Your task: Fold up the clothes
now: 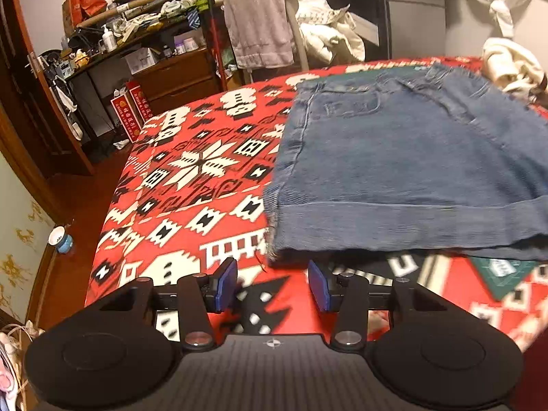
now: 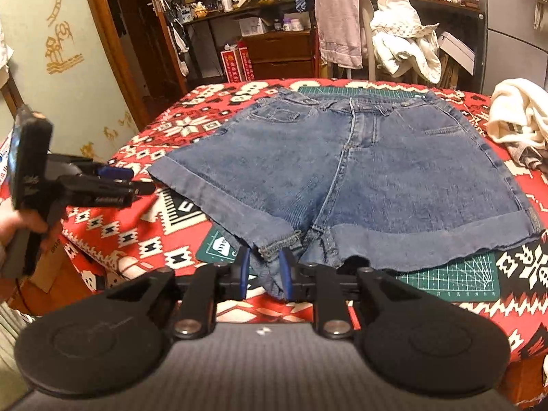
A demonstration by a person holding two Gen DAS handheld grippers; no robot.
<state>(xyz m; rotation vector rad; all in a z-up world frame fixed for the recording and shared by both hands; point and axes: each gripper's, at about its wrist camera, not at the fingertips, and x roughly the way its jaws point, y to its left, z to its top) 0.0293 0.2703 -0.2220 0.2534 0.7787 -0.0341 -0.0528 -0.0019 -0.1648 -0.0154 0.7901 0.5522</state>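
Note:
Blue denim shorts (image 2: 359,171) lie flat on the red patterned cloth (image 2: 144,239), waistband at the far side, cuffed legs toward me. My right gripper (image 2: 263,274) sits at the crotch by the inner leg hems. A hanging fold of denim lies between its blue pads (image 2: 244,270), which stand slightly apart around it. In the left wrist view the shorts (image 1: 411,171) fill the right half. My left gripper (image 1: 272,286) hovers open just before the near corner of the leg cuff, with nothing between its fingers. The right wrist view shows the left gripper (image 2: 137,181) in a hand (image 2: 13,226) at the table's left edge.
A green cutting mat (image 2: 452,274) lies under the shorts. A white garment (image 2: 517,116) is heaped at the table's far right. Beyond the table stand a chair with a grey towel (image 2: 339,27) and cluttered shelves. A cup (image 1: 60,238) sits on the floor at left.

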